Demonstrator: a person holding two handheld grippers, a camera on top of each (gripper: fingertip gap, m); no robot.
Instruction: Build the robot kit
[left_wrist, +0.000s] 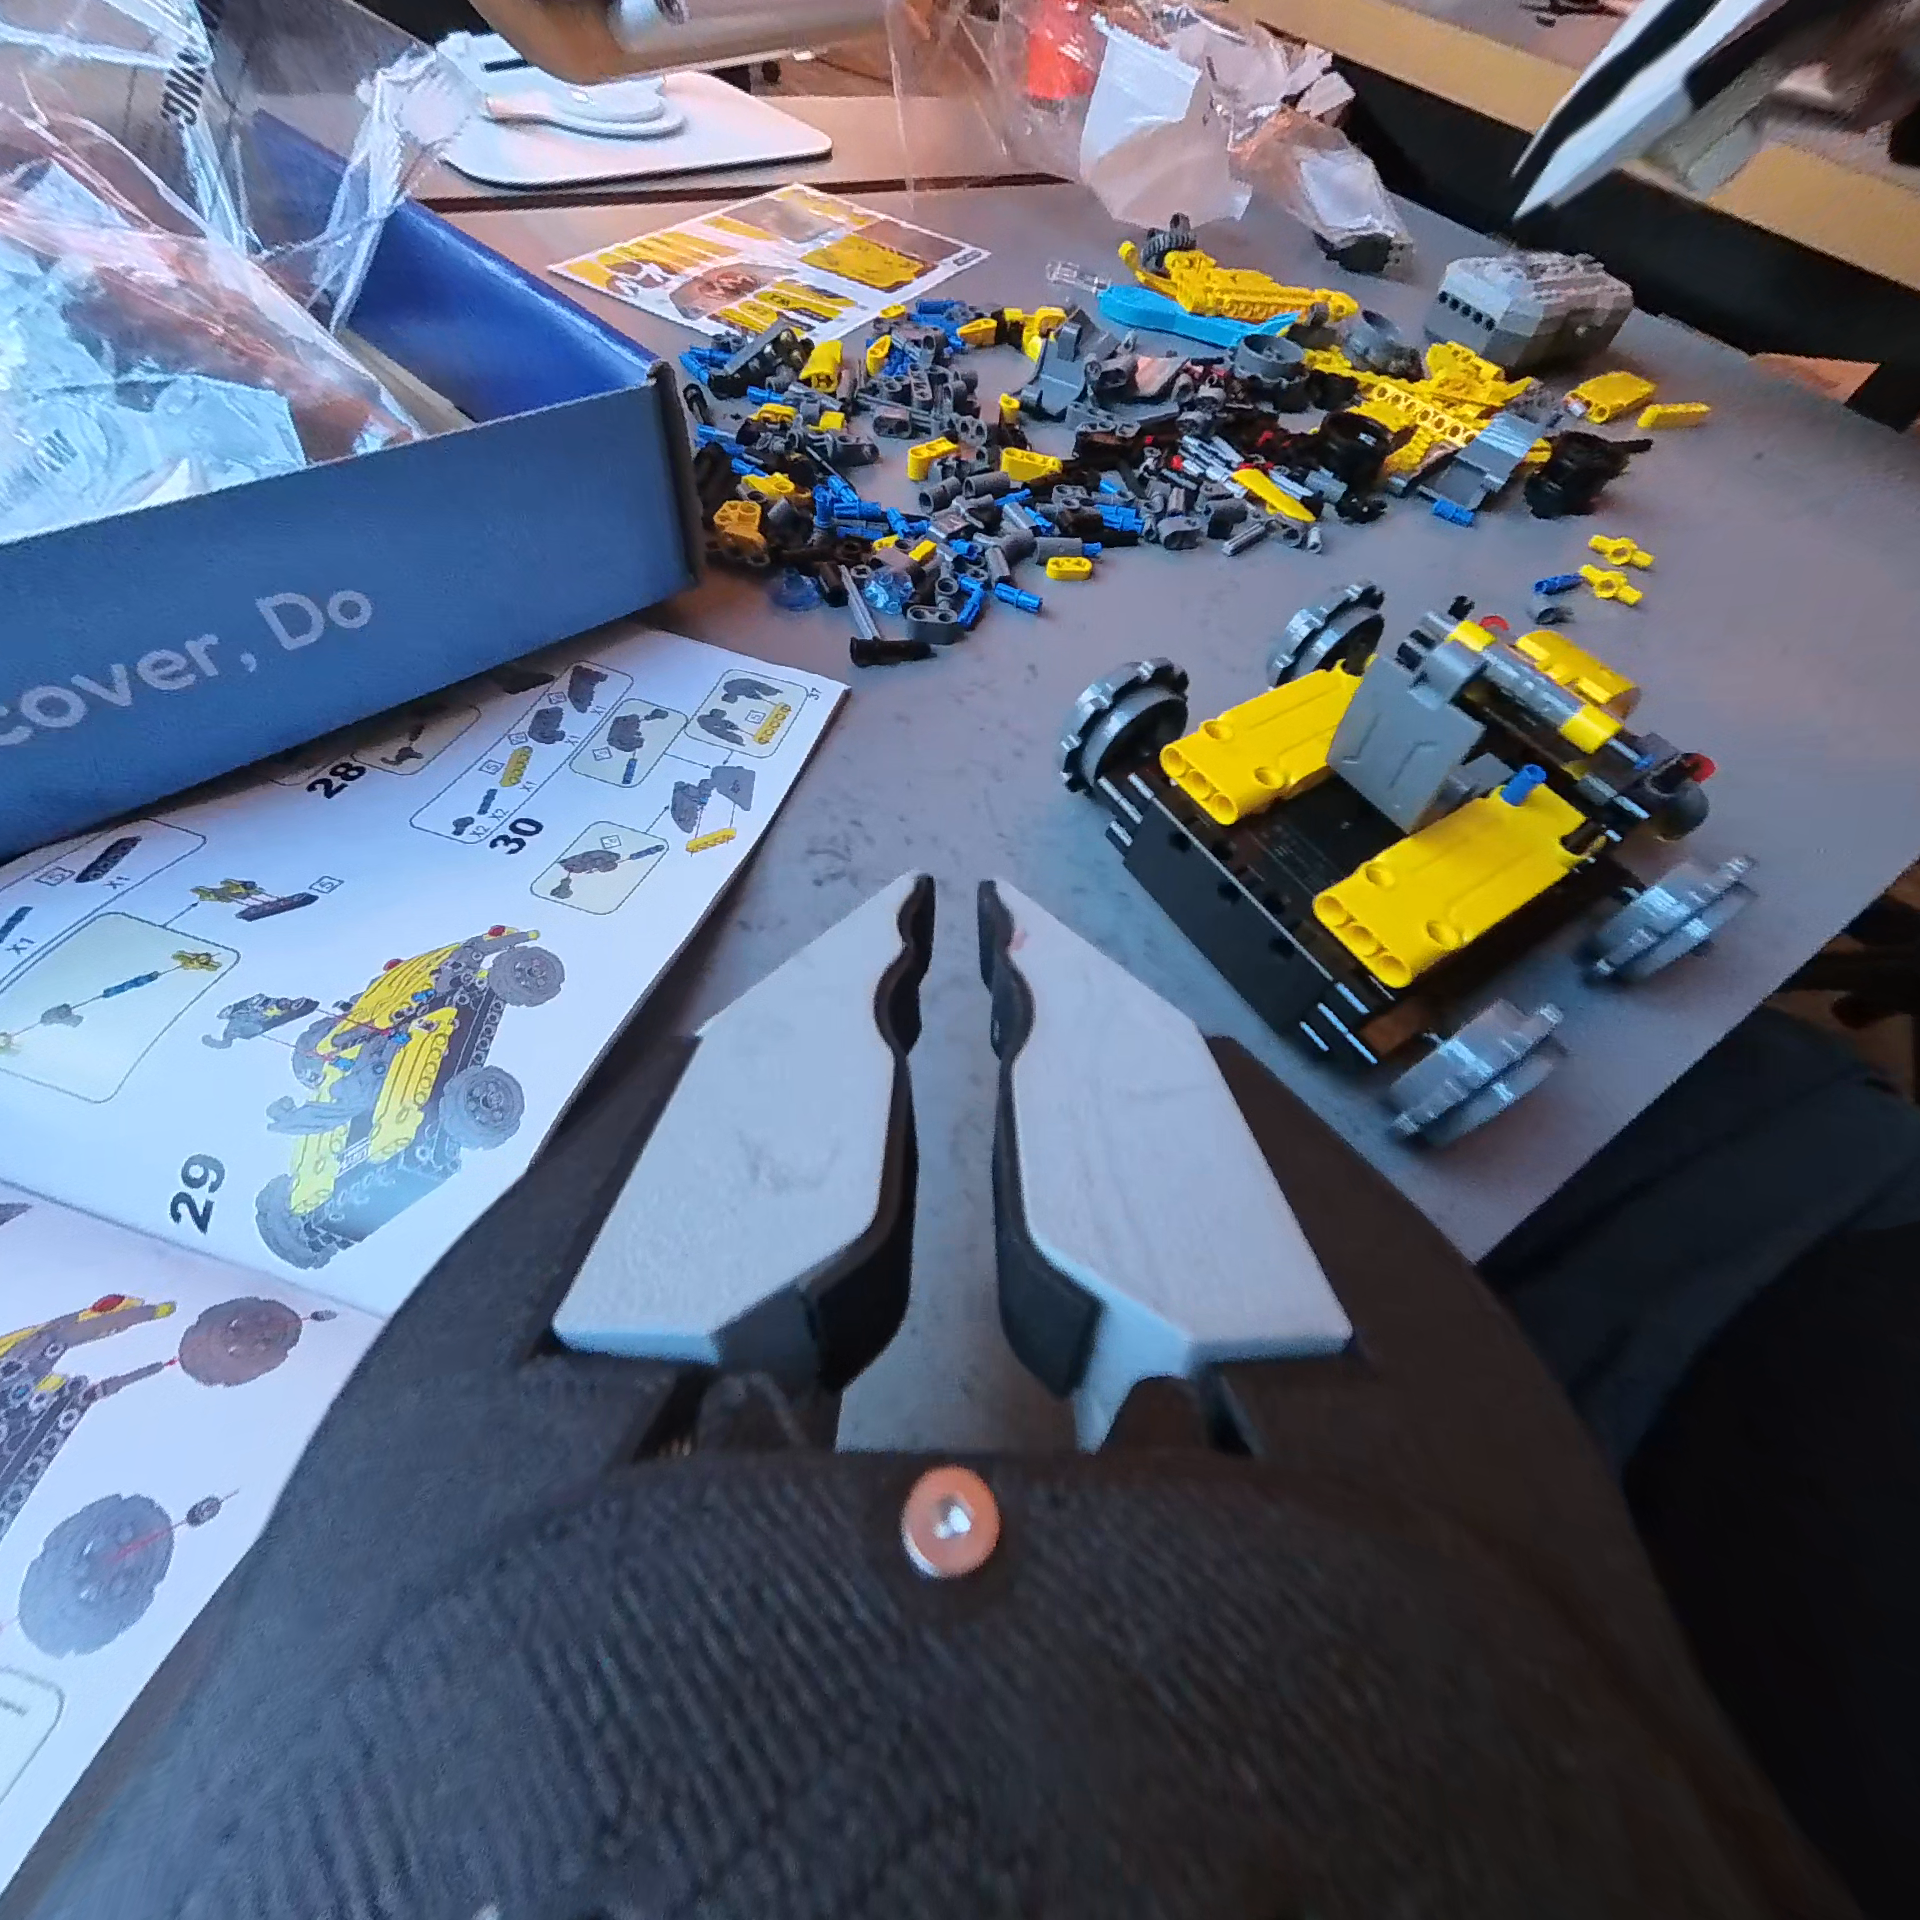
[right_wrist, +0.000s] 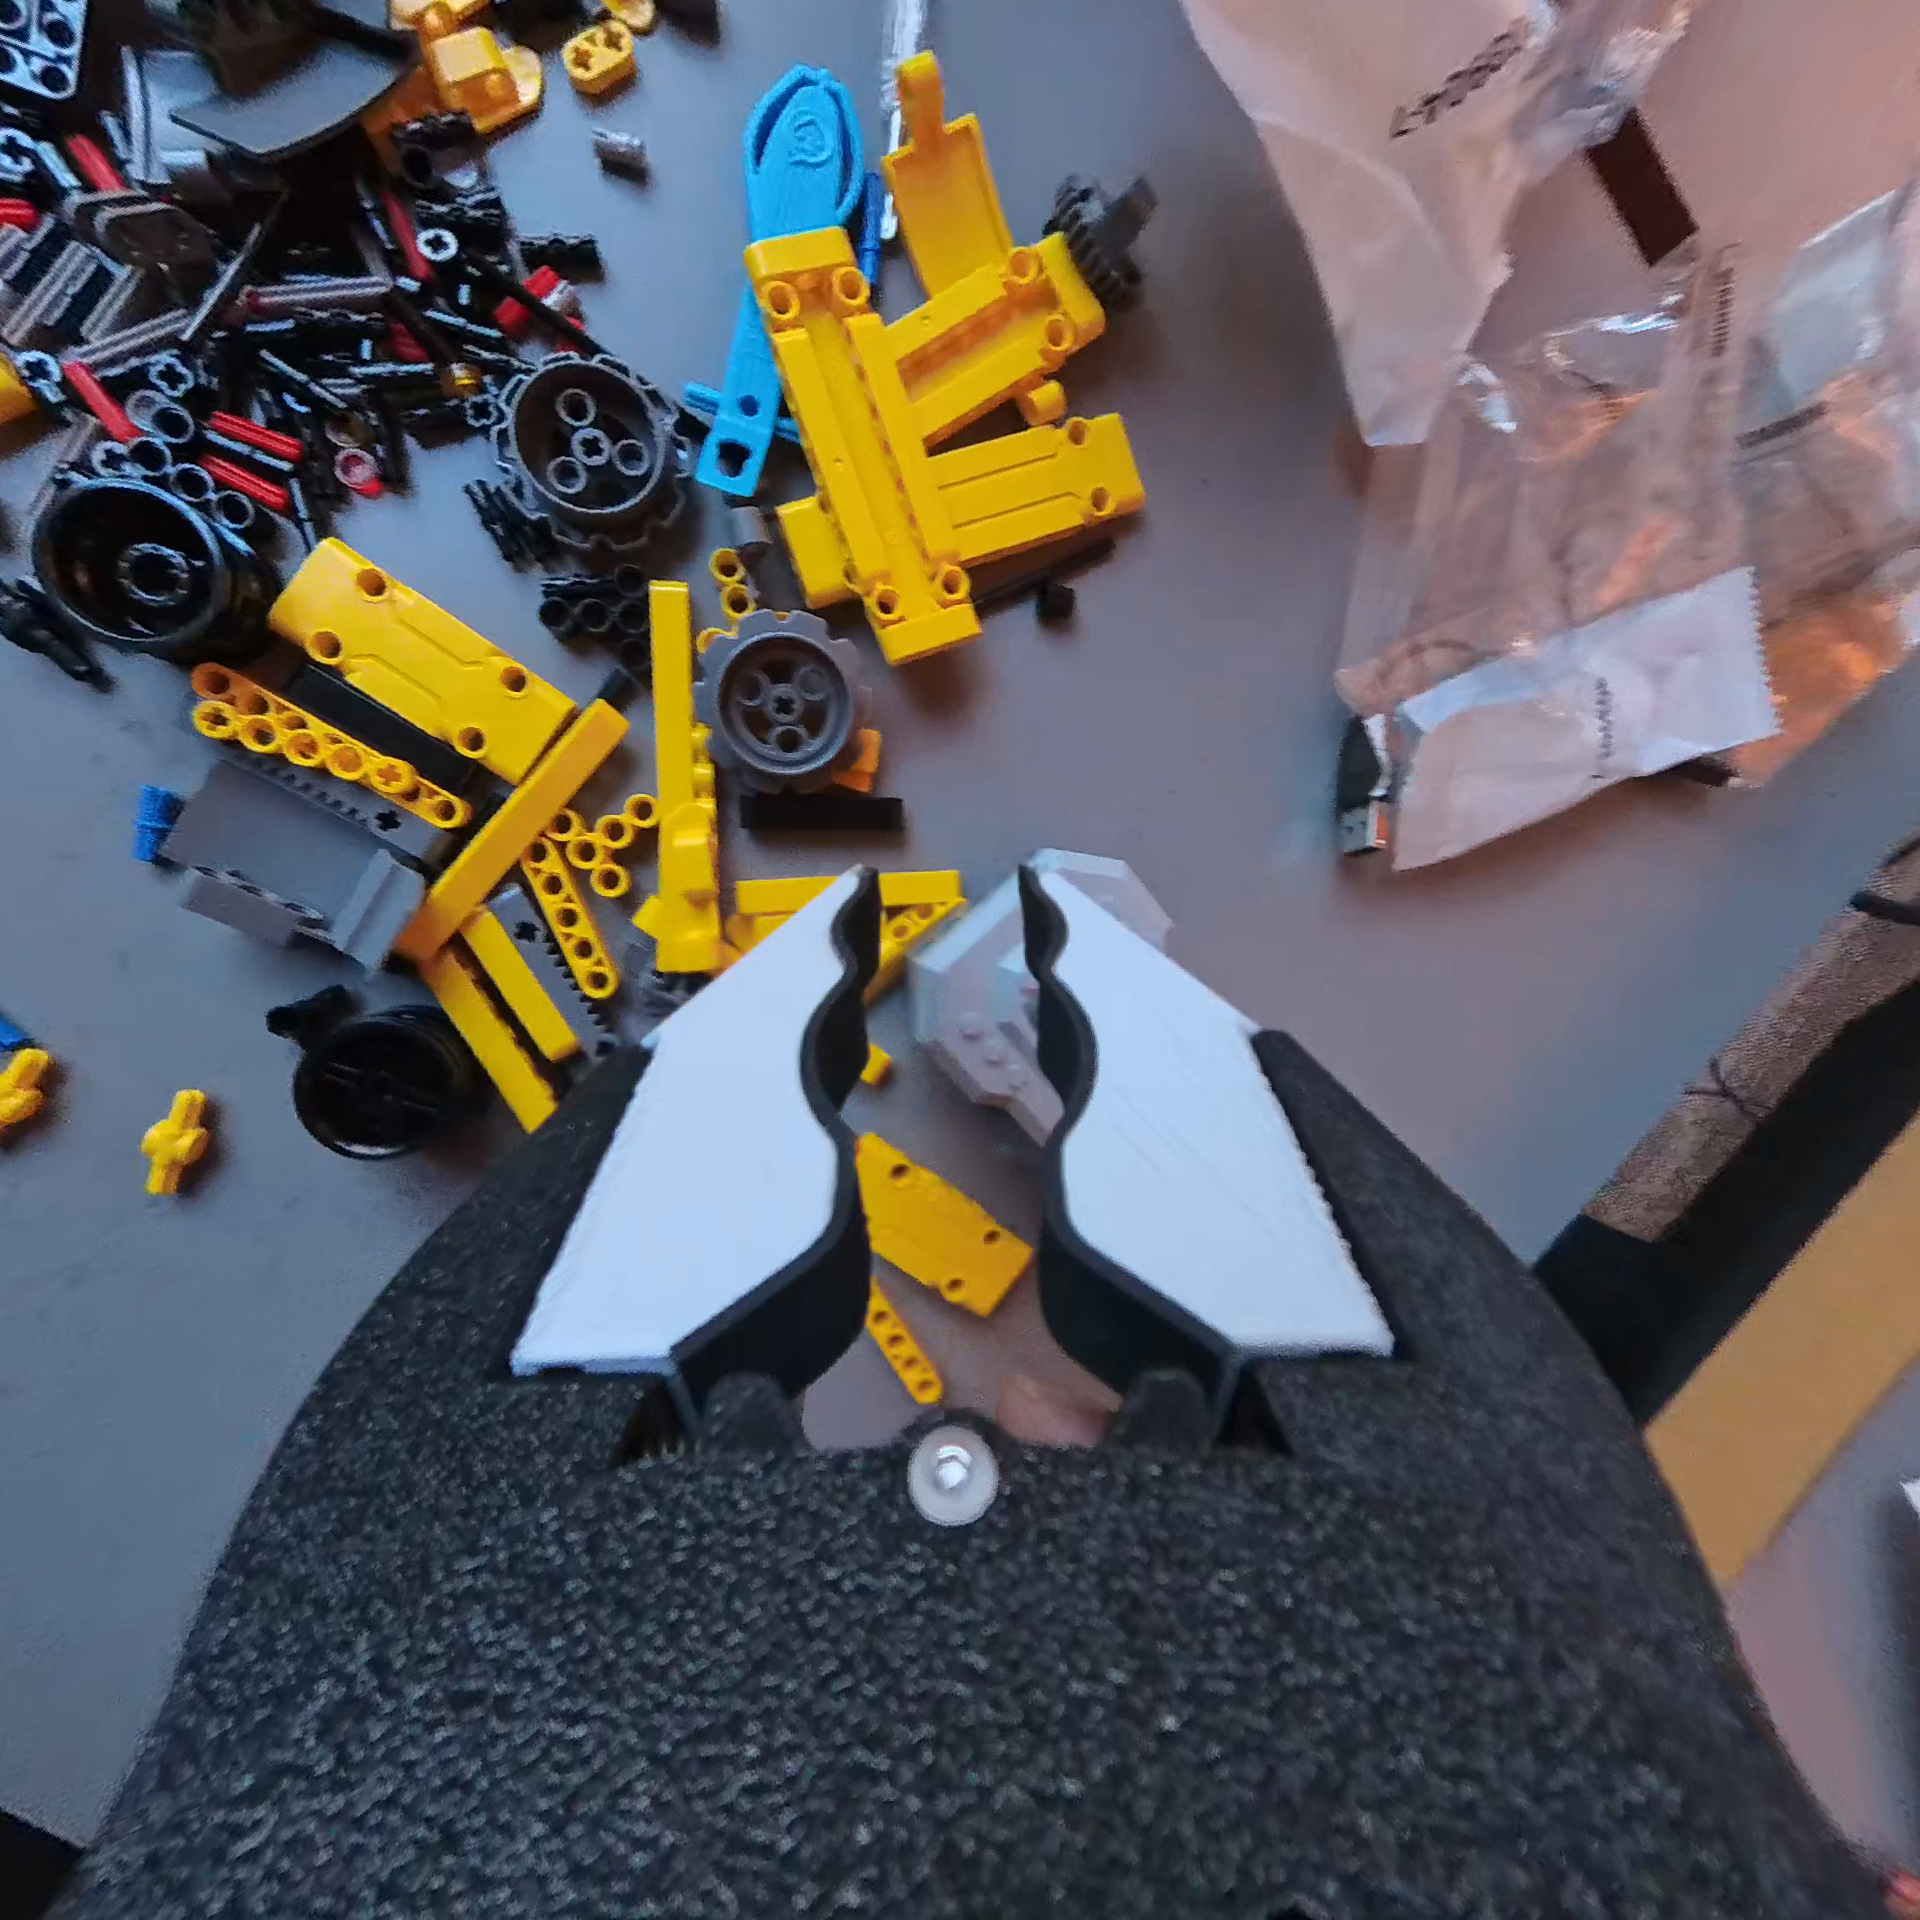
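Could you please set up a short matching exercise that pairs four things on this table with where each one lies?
Things:
1. instruction booklet
2. half-built yellow car
3. blue box
4. blue tool

Places:
A. right of the left gripper
B. on the booklet's far edge
C. among yellow panels
D. left of the left gripper

Pairs: 1-D, 2-A, 3-B, 4-C

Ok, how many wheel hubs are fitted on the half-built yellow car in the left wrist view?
4 grey hubs on the car: two at its far-left end, two at its near-right end. None seems hidden.
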